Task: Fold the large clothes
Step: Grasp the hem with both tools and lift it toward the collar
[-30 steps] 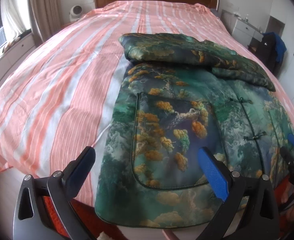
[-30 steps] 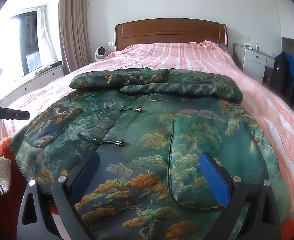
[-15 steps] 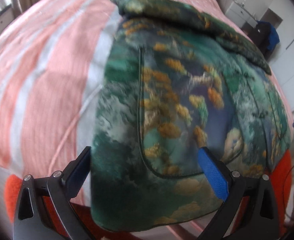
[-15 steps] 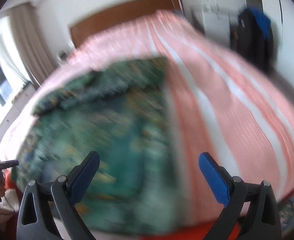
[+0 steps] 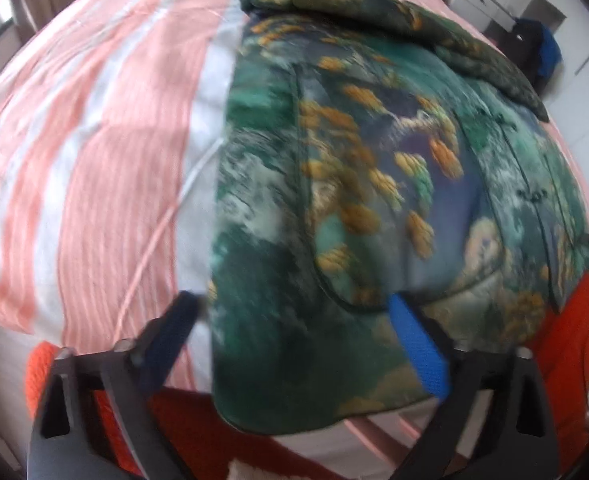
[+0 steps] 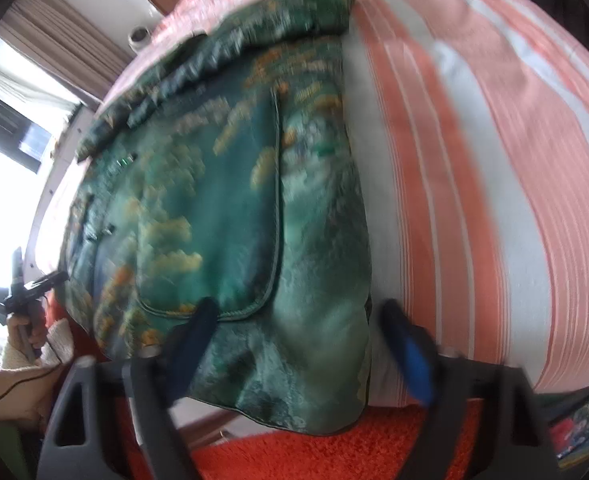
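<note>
**Left wrist view: both grippers closing in on the jacket hem**

Dropped from a level look to aim steeply at the padded green landscape-print jacket (image 5: 374, 184), spread flat on the pink-and-white striped bedsheet (image 5: 94, 140). Left gripper (image 5: 294, 320) and right gripper (image 6: 294, 332) jaws just narrowing, straddling the jacket's 2 near hem corners, not yet clamped. Satiny, quilted, puffy.

Green jacket (image 5: 334, 184) with gold tree pattern, pink-and-white striped bedsheet (image 5: 106, 128), orange rug (image 6: 334, 456)
</note>
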Available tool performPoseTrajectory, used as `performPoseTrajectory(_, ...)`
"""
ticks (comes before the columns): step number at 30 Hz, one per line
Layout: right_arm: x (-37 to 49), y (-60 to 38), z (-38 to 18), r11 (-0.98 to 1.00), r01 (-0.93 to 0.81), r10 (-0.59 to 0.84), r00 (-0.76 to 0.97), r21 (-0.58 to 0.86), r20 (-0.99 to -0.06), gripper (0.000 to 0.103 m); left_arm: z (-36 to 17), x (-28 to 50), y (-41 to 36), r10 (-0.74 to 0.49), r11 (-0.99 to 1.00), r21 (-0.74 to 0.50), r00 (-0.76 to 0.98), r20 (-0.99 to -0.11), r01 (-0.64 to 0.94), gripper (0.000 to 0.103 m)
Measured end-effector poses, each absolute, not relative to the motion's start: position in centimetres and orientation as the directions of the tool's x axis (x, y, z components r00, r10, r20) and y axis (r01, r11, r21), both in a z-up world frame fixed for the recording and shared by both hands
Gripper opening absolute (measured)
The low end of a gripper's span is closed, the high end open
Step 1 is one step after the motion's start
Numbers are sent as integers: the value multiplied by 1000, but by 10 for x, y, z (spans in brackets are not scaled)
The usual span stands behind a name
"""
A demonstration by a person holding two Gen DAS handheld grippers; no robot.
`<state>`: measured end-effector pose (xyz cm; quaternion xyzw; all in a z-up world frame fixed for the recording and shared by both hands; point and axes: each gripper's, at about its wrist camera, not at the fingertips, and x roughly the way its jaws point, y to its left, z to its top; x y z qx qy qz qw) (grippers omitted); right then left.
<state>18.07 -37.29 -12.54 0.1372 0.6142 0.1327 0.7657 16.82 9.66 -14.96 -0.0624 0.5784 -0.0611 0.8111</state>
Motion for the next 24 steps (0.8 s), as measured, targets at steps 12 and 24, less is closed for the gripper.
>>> performPoseTrajectory(12,172,-386,-76,812,16,571,190,584,-799,13,-76,170,122,-369,918,-397,352,-860,-8,9)
performPoseTrajectory(24,443,-406,20,715,-6,563,598,700,-570,68,40,453,148,-261,914,-384,541,-800,-127,45)
